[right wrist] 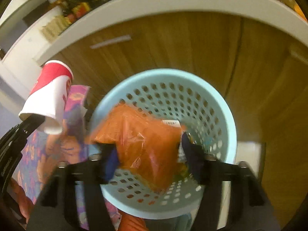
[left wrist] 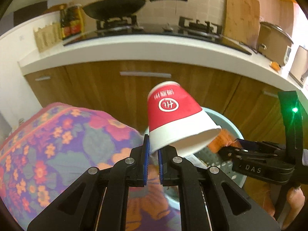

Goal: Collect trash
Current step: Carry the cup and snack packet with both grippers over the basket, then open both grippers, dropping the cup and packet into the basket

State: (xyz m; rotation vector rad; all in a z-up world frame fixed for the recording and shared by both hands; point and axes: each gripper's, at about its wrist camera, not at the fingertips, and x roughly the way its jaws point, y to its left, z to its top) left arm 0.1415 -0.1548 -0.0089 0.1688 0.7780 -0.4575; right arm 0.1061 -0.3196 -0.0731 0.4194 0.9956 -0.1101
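Observation:
My left gripper (left wrist: 152, 150) is shut on the rim of a red and white paper cup (left wrist: 173, 115), held upside down and tilted above the floral cloth. The cup also shows at the left of the right wrist view (right wrist: 48, 98). My right gripper (right wrist: 149, 154) is open over the light blue perforated trash basket (right wrist: 221, 104). An orange plastic wrapper (right wrist: 142, 140) lies between its fingers, over the basket's mouth; the view is blurred. In the left wrist view the right gripper (left wrist: 231, 150) sits over the basket (left wrist: 229, 123) with the orange wrapper (left wrist: 221, 140) at its tip.
A floral cloth (left wrist: 57, 144) covers a surface at the left. Wooden cabinet doors (left wrist: 115, 88) stand behind the basket under a white counter (left wrist: 134, 48). On the counter are a wok (left wrist: 115, 7), a stove, bottles, a cutting board (left wrist: 240, 13) and a cooker.

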